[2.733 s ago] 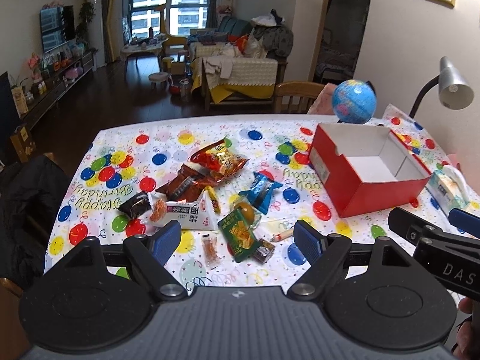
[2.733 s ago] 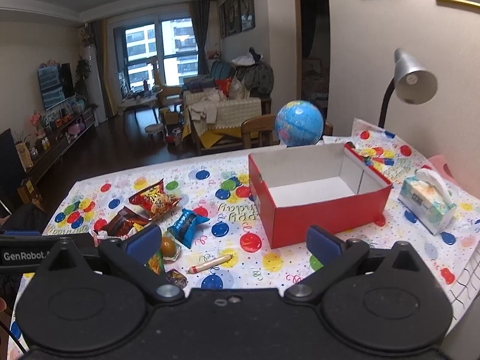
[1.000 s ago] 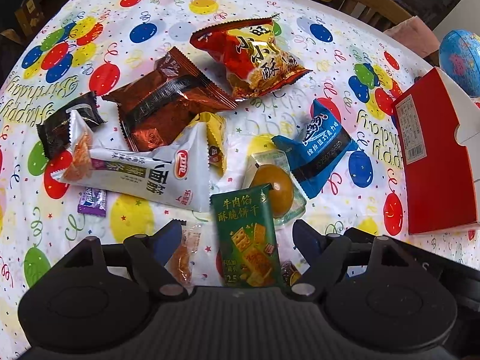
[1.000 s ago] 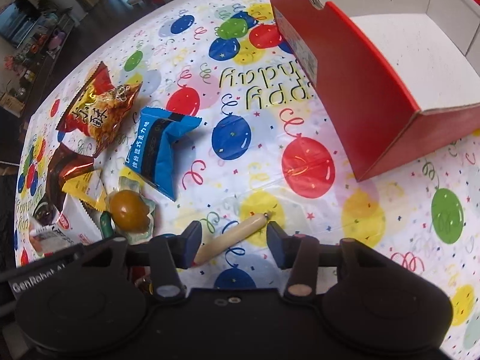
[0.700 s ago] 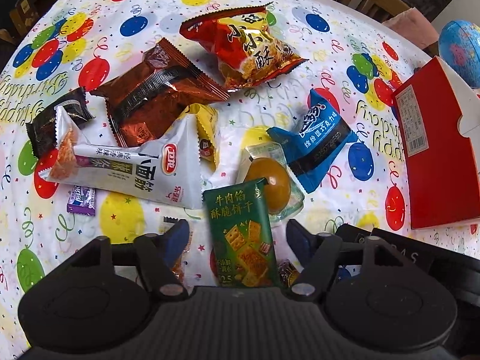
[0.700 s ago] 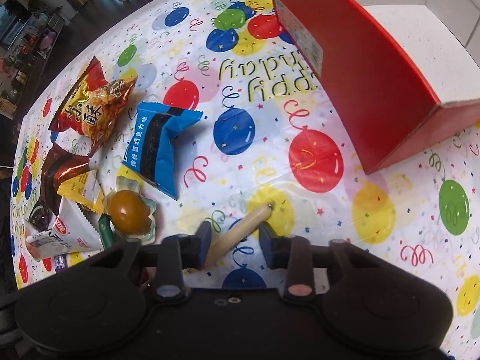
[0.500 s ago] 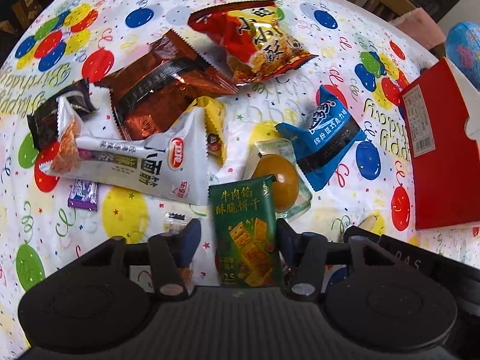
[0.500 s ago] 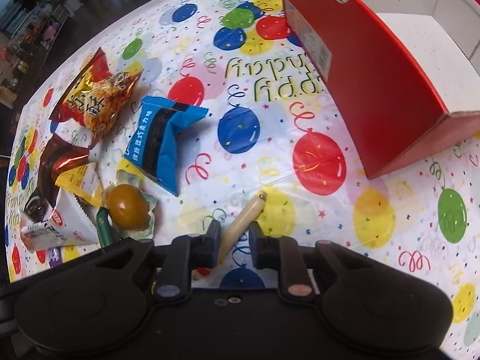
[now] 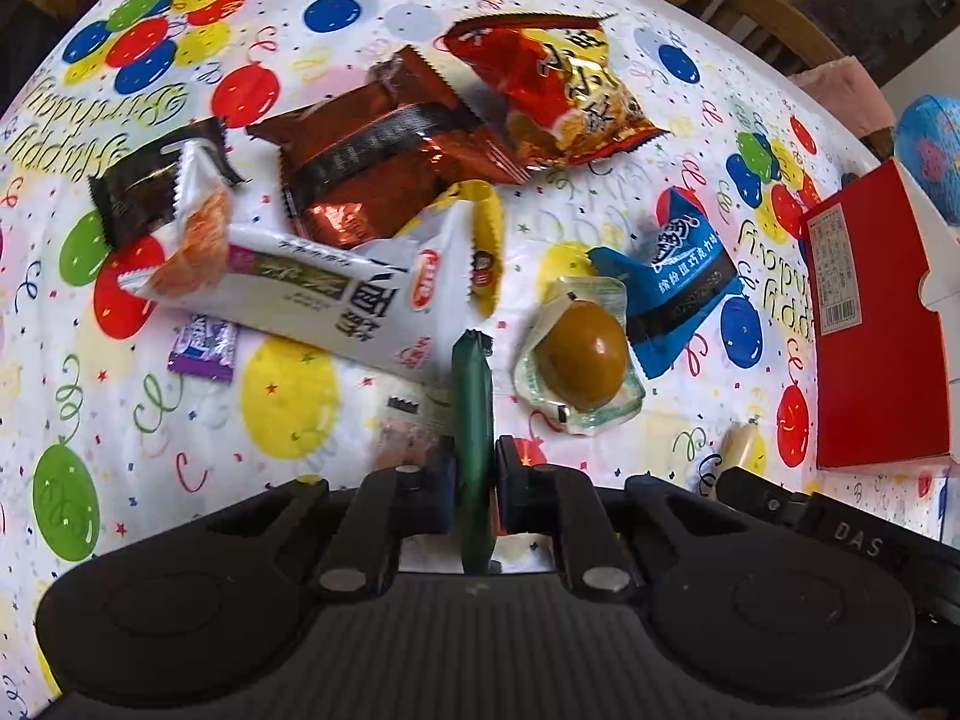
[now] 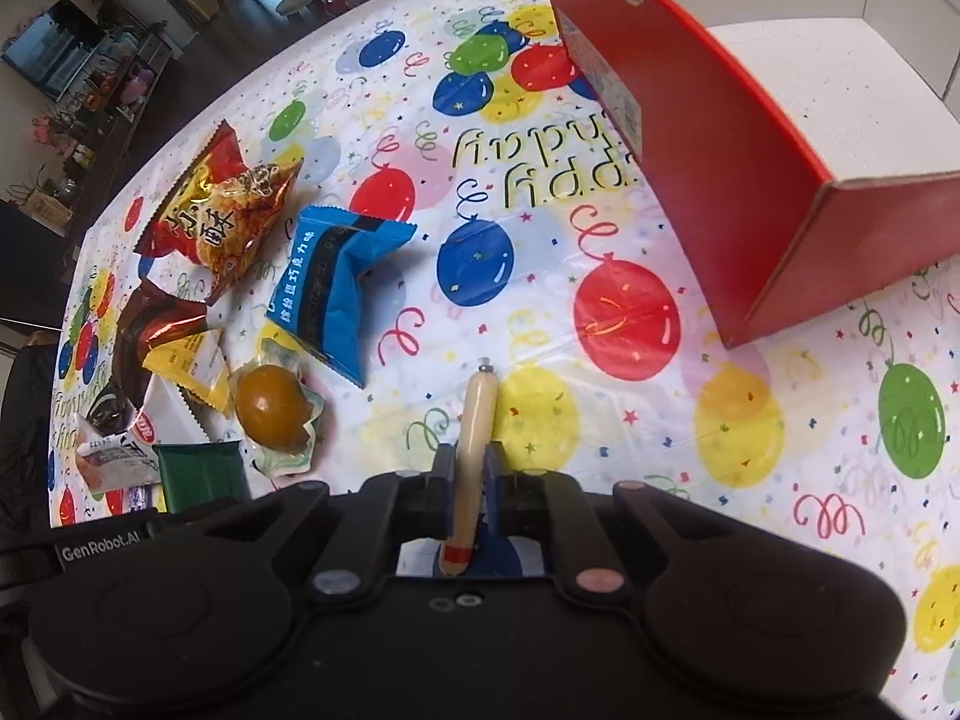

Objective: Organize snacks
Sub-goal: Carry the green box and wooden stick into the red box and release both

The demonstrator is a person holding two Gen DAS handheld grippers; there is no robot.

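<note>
Right wrist view: your right gripper [image 10: 467,474] clamps thin beige sausage stick [image 10: 474,420], near open red cardboard box [image 10: 744,180]. Box interior empty: nothing sorted yet. Your left gripper [image 9: 474,474] pinches flat green biscuit packet [image 9: 473,420] edge-on. Remaining foil packets lie left of box.

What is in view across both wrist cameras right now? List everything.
green biscuit packet: 1, green, in left grip
sausage stick: 1, beige, in right grip
egg pack: 1, brown in clear wrap, centre
blue packet: 1, blue, beside egg
red chip bag: 1, red-gold, far
brown packet: 1, brown, far left
white packet: 1, white, left
purple candy: 1, left
red box: 1, empty, right
left hand-held gripper: shut
right hand-held gripper: shut
</note>
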